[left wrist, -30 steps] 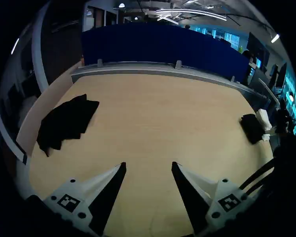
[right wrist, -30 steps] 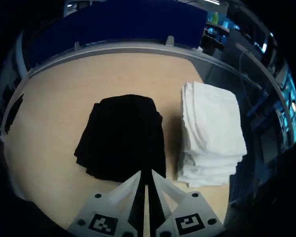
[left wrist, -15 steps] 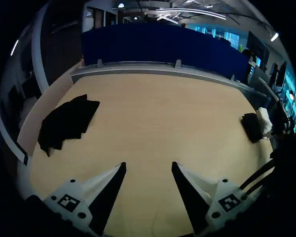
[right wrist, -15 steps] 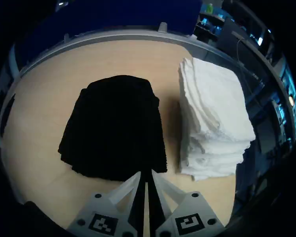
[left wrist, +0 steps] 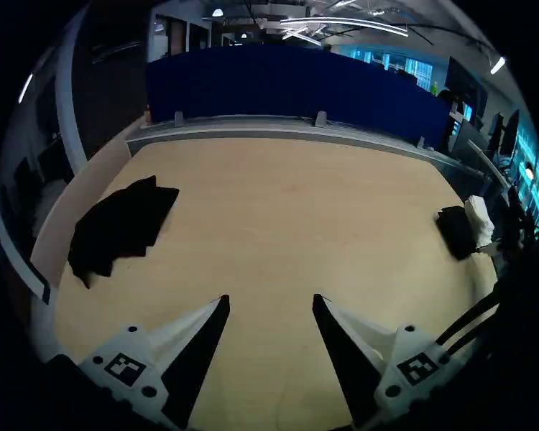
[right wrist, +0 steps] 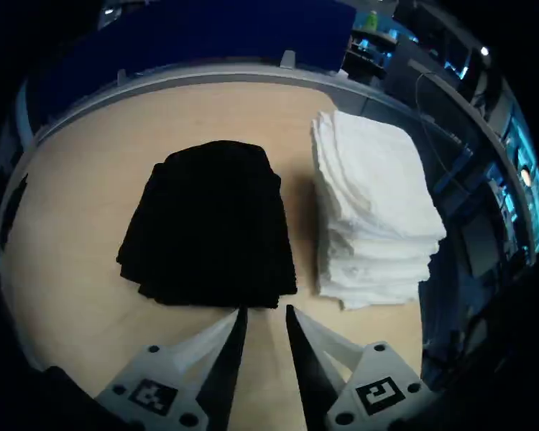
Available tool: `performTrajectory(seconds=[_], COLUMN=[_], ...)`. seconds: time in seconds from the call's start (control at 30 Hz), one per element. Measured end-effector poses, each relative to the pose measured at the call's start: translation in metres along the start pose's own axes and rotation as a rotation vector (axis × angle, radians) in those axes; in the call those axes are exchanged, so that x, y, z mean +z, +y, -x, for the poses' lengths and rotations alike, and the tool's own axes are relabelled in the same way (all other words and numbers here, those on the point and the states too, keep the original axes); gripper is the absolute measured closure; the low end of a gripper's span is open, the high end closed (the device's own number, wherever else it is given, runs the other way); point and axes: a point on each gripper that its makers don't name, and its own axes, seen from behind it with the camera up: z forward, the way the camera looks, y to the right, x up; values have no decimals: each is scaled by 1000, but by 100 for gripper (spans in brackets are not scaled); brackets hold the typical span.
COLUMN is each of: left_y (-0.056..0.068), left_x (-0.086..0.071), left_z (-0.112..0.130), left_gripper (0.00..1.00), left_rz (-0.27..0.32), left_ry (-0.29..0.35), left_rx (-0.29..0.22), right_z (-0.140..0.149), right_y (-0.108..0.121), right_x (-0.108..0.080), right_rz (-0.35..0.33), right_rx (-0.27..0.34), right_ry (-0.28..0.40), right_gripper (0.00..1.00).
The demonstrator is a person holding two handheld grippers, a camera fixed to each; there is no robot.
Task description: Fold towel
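Pale wood tabletop (left wrist: 305, 208) spreads ahead, and I judge my left claw (left wrist: 269, 297), spread wide, is nearer the loose black towel (left wrist: 118, 226) lying ahead to its left, while my right claw (right wrist: 266, 309), slightly parted and empty, faces the folded black stack (right wrist: 208, 223).

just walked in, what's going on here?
A person works two grippers over a wooden table. The right gripper, fingers slightly apart and empty, sits just short of a folded black towel stack, with a white towel stack beside it. The left gripper is open and empty; a crumpled black towel lies ahead to its left.
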Motion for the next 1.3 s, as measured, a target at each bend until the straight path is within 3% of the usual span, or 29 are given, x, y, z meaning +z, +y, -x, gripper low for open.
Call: performTrajectory(seconds=[0.07, 0.1, 0.13, 0.4, 0.6, 0.7, 0.9, 1.0, 1.3], left_y=[1, 2, 3, 9, 13, 11, 11, 11, 9], left_x=[0, 0, -1, 0, 0, 1, 1, 2, 5], left_z=[-1, -1, -1, -6, -9, -10, -16, -19, -43], left_gripper=[15, 15, 15, 15, 15, 15, 15, 15, 15], left_rz=[3, 4, 6, 19, 26, 18, 8, 2, 7], left_ry=[3, 4, 6, 36, 66, 76, 109, 124, 197], left_rx=[2, 3, 3, 6, -11, -15, -15, -20, -31], right_z=[0, 0, 1, -8, -42, -71, -131, -149, -165], right_y=[-6, -9, -12, -36, -57, -78, -126, -142, -178], right_x=[-6, -9, -12, -32, -54, -77, -140, -162, -182], right_rz=[-14, -21, -24, -39, -47, -74, -145, -151, -168], right_rx=[10, 15, 18, 5, 13, 16, 3, 14, 66], right_ry=[22, 32, 42, 134, 264, 390, 689, 783, 851], right_gripper=[15, 4, 0, 0, 0, 0, 0, 0, 0])
